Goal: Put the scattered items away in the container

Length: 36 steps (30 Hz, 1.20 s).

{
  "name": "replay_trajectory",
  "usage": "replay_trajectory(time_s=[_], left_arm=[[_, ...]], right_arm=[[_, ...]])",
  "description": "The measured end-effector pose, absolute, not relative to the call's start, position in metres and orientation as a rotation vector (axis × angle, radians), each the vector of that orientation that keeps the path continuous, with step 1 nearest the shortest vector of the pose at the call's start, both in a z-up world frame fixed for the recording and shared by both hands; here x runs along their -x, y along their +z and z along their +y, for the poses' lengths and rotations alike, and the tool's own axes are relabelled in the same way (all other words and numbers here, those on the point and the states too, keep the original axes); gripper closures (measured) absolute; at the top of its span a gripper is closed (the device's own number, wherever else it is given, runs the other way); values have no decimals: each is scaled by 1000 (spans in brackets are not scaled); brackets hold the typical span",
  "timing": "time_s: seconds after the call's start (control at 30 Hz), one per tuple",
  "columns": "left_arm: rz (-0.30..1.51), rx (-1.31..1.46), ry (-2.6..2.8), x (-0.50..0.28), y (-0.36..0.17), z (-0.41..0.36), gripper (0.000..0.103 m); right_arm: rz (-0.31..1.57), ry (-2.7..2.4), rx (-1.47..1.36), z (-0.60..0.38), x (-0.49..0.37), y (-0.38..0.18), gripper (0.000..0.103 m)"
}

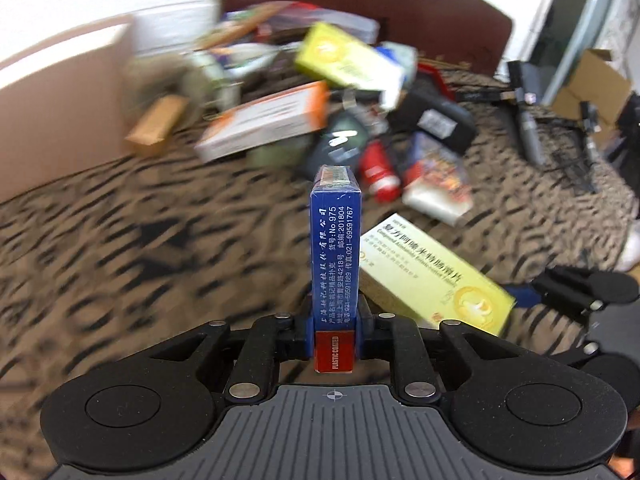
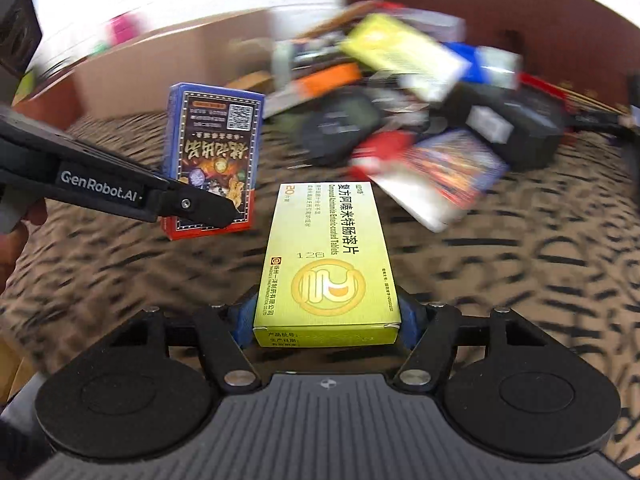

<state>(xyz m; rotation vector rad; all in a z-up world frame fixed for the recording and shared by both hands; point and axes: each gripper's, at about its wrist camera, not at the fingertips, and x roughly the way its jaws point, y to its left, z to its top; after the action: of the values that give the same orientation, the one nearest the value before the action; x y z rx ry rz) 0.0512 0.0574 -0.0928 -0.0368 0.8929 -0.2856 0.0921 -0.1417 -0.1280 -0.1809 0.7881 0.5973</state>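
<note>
My left gripper (image 1: 335, 320) is shut on a blue playing-card box (image 1: 335, 248), held edge-up above the patterned surface; the box also shows in the right wrist view (image 2: 212, 160), with the left gripper's finger (image 2: 196, 206) across it. My right gripper (image 2: 326, 316) is shut on a yellow-green medicine box (image 2: 328, 256), held flat; it shows in the left wrist view (image 1: 432, 276) just right of the card box. The cardboard container (image 1: 60, 100) stands at the far left.
A blurred pile lies ahead: an orange-and-white box (image 1: 264, 120), another yellow box (image 1: 344, 56), a red can (image 1: 378, 172), a black pouch (image 1: 440, 120), a colourful card pack (image 1: 436, 176). A brown board (image 1: 400, 4) stands behind. Black tripod parts (image 1: 532, 128) lie at right.
</note>
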Motion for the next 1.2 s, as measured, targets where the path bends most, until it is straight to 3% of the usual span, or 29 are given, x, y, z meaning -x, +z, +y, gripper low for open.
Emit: replay_trajectory(time_s=[0.13,0.2,0.27,0.47,0.5,0.57,0.67,0.7,0.87,1.2], left_arm=[[896,28,-226,-33,-93,84,86],[879,40,-207,-32,-93,92,61],[856,37,-187,-30,-96,96,58],[870,79,-207,-44,-107,97,58],[875,91,-208,-45,-108,98,70],[881,111,-216,-47,-110,101,84],[874,133,-212,-46,-109,109,87],[869,138,-200,-46,-109,112,71],[856,205,-174,-50,-106,127,48],[842,209,-129,-61,-107,136,27]], right_arm=[[781,666,214,-118,-80,-124,30],[776,648,234,-109,-80,-122,30],[776,626,242,-103,-82,-119,30],[797,587,252,-103,-84,-119,31],[803,585,253,-103,-85,-119,31],[814,580,257,-101,-86,-120,31],[823,575,265,-97,-87,-120,31],[824,574,267,-96,-88,-120,31],[825,565,279,-90,-92,-118,31],[831,550,301,-85,-93,-119,30]])
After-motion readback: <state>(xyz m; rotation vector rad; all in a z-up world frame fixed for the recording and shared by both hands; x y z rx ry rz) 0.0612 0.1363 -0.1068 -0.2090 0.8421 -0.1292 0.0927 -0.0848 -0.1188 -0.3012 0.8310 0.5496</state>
